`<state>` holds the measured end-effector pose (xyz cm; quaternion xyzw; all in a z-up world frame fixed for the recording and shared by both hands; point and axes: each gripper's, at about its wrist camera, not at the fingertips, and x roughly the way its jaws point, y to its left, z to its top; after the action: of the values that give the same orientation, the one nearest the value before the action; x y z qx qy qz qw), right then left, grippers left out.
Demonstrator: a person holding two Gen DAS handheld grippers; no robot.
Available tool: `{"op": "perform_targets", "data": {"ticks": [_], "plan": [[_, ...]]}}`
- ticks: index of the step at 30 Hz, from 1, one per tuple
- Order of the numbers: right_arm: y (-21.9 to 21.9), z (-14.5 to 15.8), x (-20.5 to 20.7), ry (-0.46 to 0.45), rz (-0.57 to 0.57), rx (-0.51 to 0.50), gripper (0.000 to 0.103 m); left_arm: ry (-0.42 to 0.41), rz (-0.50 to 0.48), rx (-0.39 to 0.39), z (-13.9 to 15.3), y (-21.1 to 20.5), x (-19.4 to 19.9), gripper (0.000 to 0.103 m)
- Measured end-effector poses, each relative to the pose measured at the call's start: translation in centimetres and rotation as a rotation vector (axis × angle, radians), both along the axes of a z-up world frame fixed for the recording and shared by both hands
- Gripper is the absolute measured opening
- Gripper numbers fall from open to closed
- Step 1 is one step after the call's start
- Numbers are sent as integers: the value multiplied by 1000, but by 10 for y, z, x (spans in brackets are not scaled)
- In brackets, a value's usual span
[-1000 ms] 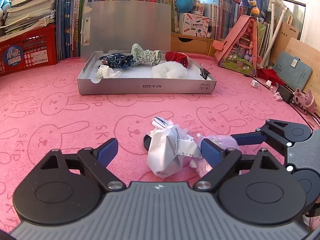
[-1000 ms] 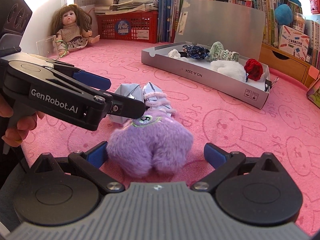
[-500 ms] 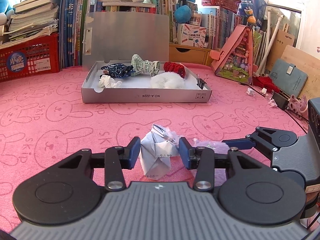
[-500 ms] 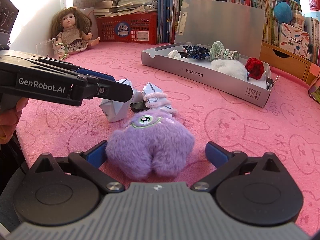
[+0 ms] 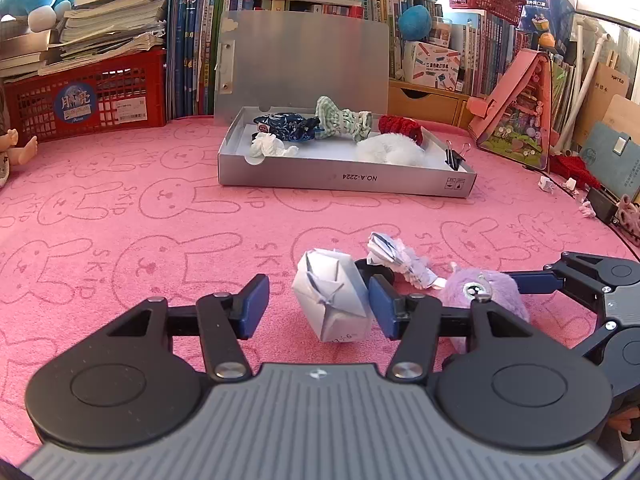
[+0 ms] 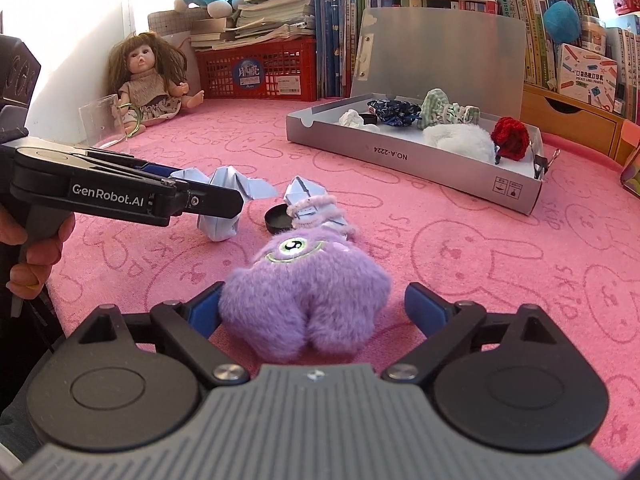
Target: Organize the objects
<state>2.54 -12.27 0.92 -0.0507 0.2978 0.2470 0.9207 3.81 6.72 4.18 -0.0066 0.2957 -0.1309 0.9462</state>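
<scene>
The left gripper [image 5: 319,301] is seen opening, a folded paper [image 5: 332,300] loose between its jaws, while the right gripper [image 6: 312,304] is closing around, not yet pressing, a purple plush toy [image 6: 304,292].

Fluffy purple plush toy [image 6: 304,292] and creased white folded paper [image 5: 332,300] lie on matt pink terry cloth [image 5: 120,220]; the silver cardboard box [image 5: 344,178] looks smooth.

In the right wrist view, the right gripper [image 6: 312,304] straddles a fluffy purple one-eyed plush toy [image 6: 306,292] on the pink rabbit-print cloth [image 6: 500,264]; its jaws are closing, the right pad still clear of the fur. The left gripper [image 6: 224,202] reaches in from the left at a folded white paper lump [image 6: 226,200], beside a black round cap [image 6: 278,218]. Beyond lies an open grey cardboard box [image 6: 420,160].
</scene>
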Motion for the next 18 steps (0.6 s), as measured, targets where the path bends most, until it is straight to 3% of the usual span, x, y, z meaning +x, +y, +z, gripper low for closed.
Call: {"op": "perform_targets", "data": {"ticks": [9,12,14,18], "plan": [[1,0,-5,-19,6,0,87,12,-1,4,-11,-14,7,67],[1,1,-7,-31,16,2,82,11,-12,6,-12,-18,8,58],[1,1,-8,-41,23,3,79,13,-21,-6,-13,-19,7,45],[0,3,-10,-54,15,10,77,1,-23,3,-10,-22,5,39]]}}
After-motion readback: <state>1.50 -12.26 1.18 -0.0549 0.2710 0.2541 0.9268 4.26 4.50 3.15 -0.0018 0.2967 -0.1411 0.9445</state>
